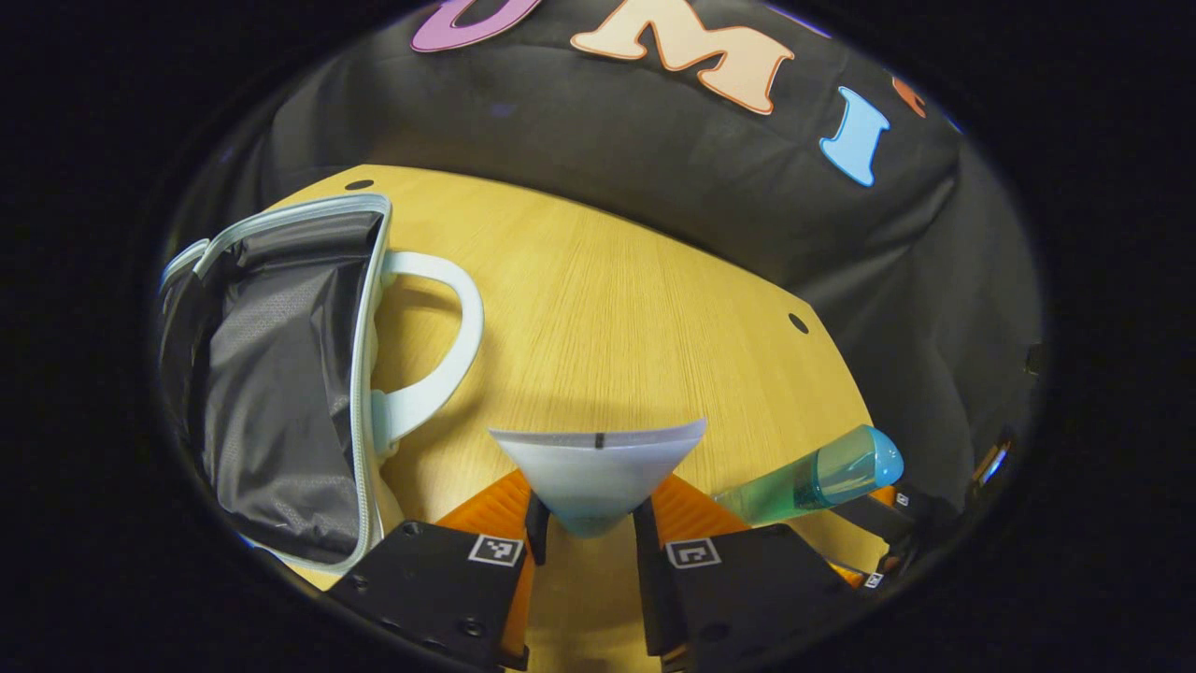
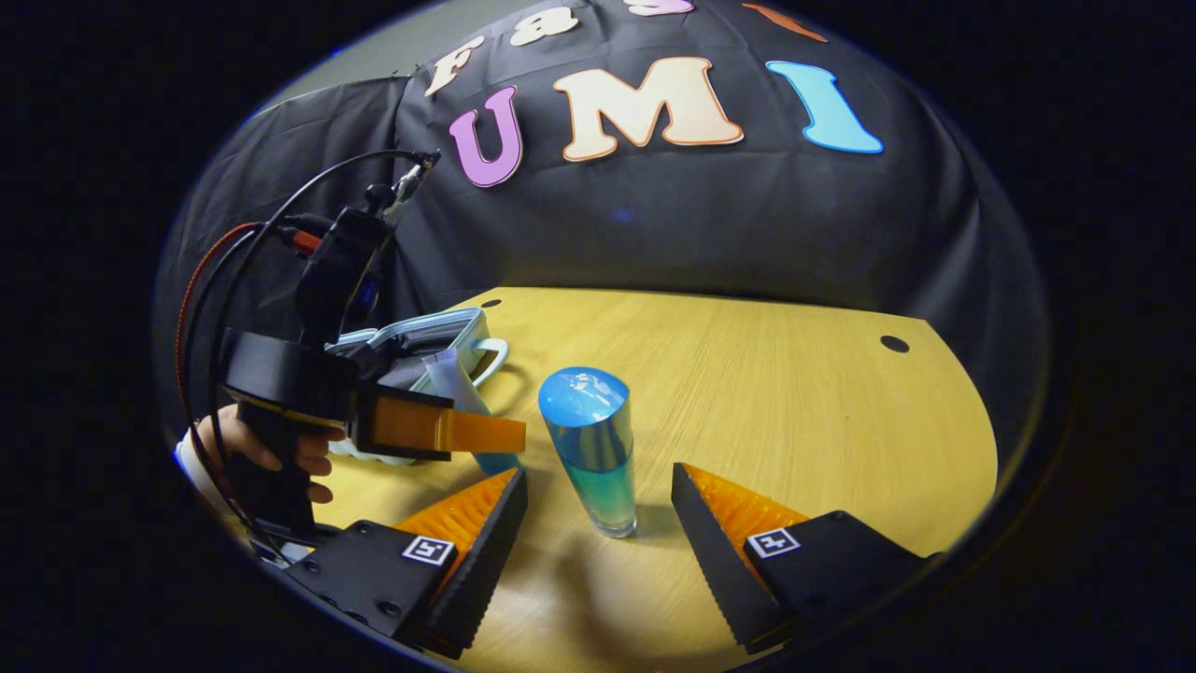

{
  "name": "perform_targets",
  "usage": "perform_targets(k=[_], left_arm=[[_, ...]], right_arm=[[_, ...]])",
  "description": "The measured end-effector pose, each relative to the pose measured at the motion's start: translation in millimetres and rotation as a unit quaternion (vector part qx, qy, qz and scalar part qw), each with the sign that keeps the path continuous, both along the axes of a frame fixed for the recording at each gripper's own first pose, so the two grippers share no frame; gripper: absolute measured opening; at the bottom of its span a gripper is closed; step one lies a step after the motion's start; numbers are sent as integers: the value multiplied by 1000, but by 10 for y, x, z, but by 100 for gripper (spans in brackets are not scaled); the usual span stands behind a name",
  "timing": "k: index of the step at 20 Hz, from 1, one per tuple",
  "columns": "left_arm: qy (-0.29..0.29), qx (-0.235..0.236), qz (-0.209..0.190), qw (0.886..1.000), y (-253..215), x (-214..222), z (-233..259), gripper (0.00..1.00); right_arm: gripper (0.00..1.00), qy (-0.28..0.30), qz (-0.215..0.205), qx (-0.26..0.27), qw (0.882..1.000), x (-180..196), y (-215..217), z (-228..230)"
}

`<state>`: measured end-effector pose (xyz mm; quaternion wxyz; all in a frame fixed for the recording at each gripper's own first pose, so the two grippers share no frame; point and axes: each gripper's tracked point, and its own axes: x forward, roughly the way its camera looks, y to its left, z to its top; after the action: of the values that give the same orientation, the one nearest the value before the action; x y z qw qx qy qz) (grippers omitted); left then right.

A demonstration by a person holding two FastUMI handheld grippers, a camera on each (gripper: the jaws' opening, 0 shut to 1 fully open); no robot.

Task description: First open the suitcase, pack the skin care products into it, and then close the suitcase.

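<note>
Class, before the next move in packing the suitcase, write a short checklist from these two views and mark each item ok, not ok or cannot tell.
1. Suitcase open: ok.
2. Left gripper shut on the tube: ok.
3. Right gripper open around the bottle, not yet closed: ok.
4. Bottle upright on the table: ok.
5. Tube already over the suitcase: not ok, it is beside it.
6. Room left inside the suitcase: cannot tell.

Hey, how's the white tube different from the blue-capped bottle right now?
The white tube is opaque and pinched between the left gripper fingers, off the table. The blue-capped bottle is see-through, holds green liquid, and stands upright on the table, untouched, between the right gripper fingers, which are open. Both are outside the open suitcase.
</note>
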<state>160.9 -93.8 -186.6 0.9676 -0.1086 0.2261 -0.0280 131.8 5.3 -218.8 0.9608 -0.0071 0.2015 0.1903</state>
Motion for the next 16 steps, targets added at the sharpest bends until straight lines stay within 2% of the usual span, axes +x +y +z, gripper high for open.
perform_targets(k=[1,2,3,4,7,8,10,11,13,15,16], left_arm=[[3,-6,-1,1000,-8,-9,8,43],[2,-12,-2,1000,-10,-26,36,41],[-3,-15,-2,1000,-5,-32,86,38],[-8,-13,-4,1000,0,-59,161,43],[-30,-11,-8,999,12,-143,432,40],[-37,-14,-8,999,33,-180,542,40],[-53,-13,-5,999,146,-307,779,43],[-56,-11,-1,998,224,-387,860,40],[-55,-7,15,998,448,-571,990,40],[-46,-2,43,998,778,-728,1060,43],[-37,6,59,998,980,-808,1066,40]], right_arm=[[97,0,-1,1,1000,40,17,-28],[96,1,-3,-2,1000,80,14,-60],[91,2,-9,-6,1000,118,-1,-86],[91,3,-11,-7,1000,143,-6,-124],[79,6,-19,-6,1000,215,-2,-165],[67,3,-23,-5,1000,243,3,-168],[60,1,-24,-4,1000,271,40,-198],[56,-6,-31,-13,999,289,18,-185],[44,-14,-32,-21,999,351,36,-207],[43,-9,-36,-18,999,356,20,-190],[40,-3,-35,-20,999,353,17,-201]])
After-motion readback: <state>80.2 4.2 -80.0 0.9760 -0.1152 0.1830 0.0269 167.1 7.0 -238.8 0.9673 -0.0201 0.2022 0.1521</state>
